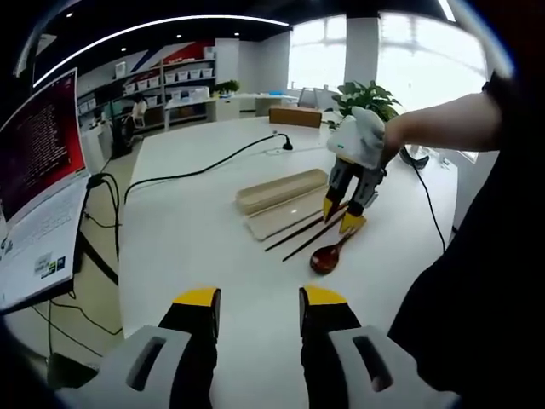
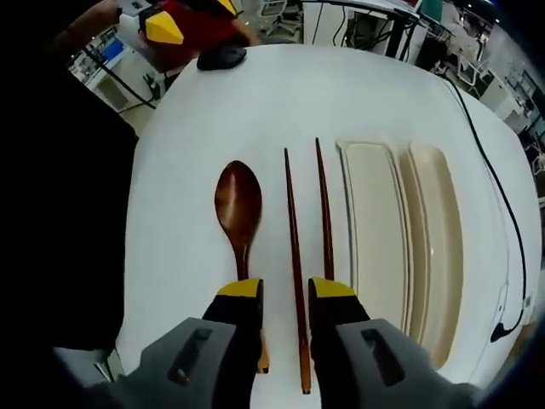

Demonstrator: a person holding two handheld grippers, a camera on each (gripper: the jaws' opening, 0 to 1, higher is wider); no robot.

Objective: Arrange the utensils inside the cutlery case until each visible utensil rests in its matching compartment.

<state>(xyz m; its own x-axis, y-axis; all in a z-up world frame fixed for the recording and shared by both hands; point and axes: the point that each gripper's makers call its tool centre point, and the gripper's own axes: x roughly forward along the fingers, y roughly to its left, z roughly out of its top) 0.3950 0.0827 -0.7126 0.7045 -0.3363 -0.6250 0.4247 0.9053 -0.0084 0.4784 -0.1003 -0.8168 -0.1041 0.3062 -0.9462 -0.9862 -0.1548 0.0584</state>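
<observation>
Utensils lie on a white worktop [image 2: 255,94] in an office: brown wooden spoon [image 2: 238,204] and two dark chopsticks [image 2: 294,256] parallel beside the beige cutlery case [image 2: 434,239]. Right gripper [image 2: 285,294] jaws straddle one chopstick, parted; left gripper [image 1: 255,300] parted, empty.

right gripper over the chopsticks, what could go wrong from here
1. The right gripper is open with one chopstick between its jaws, while the other chopstick runs under a jaw, so closing may knock it.
2. The spoon handle passes under the other jaw and could get nudged.
3. The open case lies close beside the chopsticks, so a sideways move may shove it.
</observation>
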